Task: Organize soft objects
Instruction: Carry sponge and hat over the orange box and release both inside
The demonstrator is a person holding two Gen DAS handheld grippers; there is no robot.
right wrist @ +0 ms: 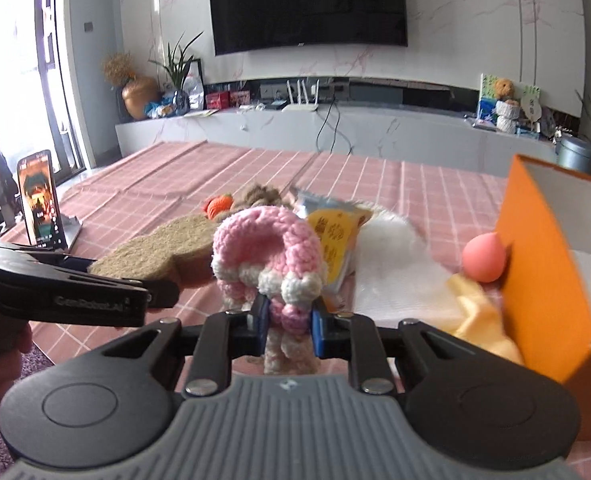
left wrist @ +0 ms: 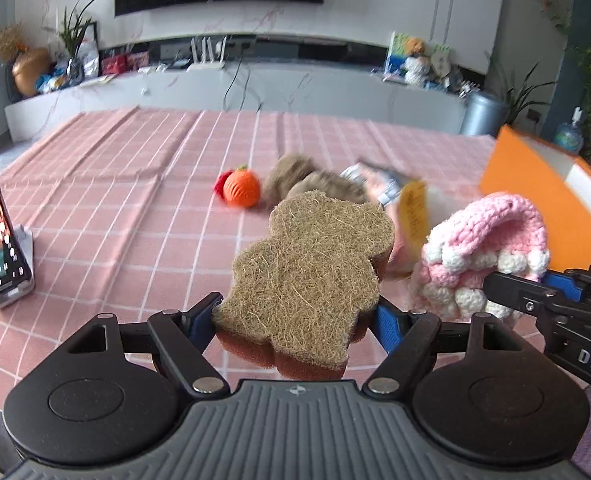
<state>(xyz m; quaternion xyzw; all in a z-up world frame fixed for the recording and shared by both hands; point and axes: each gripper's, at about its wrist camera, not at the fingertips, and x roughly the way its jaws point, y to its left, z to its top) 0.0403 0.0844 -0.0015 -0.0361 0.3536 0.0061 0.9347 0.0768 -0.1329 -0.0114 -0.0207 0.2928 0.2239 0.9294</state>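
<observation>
Above pink tablecloth (left wrist: pixel 115 216), left hand-held gripper (left wrist: pixel 295 316) clamps sponge (left wrist: pixel 311 272).

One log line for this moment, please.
left tongs: shut on bear sponge | right tongs: shut on crochet piece | orange box: open

A phone (right wrist: pixel 39 200) stands propped near the left edge of the pink checked tablecloth (right wrist: pixel 175 176); its blurred screen perhaps shows video.

A bear-shaped scrub sponge (left wrist: pixel 309 276), coarse tan fibre over a brown base, is held flat above the counter's near edge. Just to its right hangs a pink-and-white crocheted piece (right wrist: pixel 267 258), upright, beside the orange box (right wrist: pixel 543 276).
</observation>
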